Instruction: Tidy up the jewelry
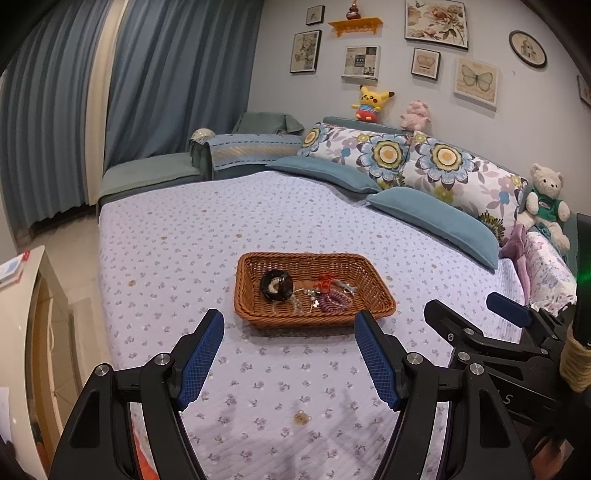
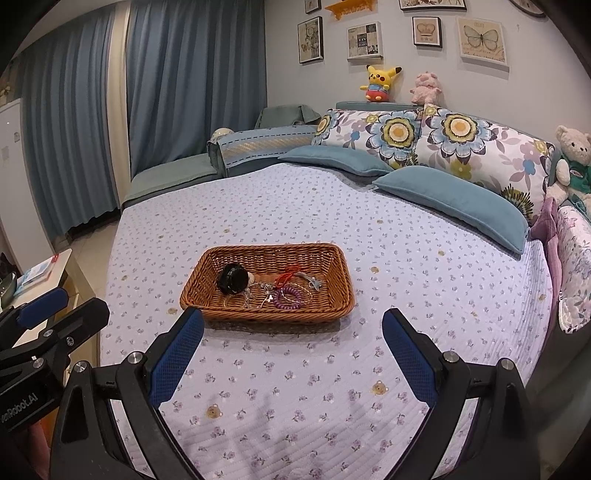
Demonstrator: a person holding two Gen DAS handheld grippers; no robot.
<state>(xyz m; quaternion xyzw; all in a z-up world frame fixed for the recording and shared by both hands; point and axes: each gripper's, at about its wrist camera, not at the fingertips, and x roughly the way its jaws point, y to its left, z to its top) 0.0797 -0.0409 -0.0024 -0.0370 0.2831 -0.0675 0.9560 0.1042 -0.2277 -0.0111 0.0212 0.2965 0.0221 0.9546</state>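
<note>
my left claw [image 1: 290, 356] wide open, holding nothing | my right claw [image 2: 293, 352] wide open, holding nothing | wicker basket [image 1: 380, 295] on bed [image 1: 166, 258] just ahead of both | jewelry [image 1: 317, 295]: black scrunchie [image 1: 276, 285], purple coil band [image 1: 334, 302], red clip [image 1: 324, 282], all inside basket

A big bed [image 1: 258, 229] with a pale cover dotted with little purple flowers fills the room. Blue pillows [image 1: 436, 218] and flowery pillows [image 1: 454, 170] lean at its head. Long blue curtains [image 1: 177, 74] hang on the left. Framed pictures [image 1: 436, 22] hang on the pale wall. A teddy bear [image 1: 546, 203] sits at the right. The floor [image 1: 70, 236] has light tiles.
</note>
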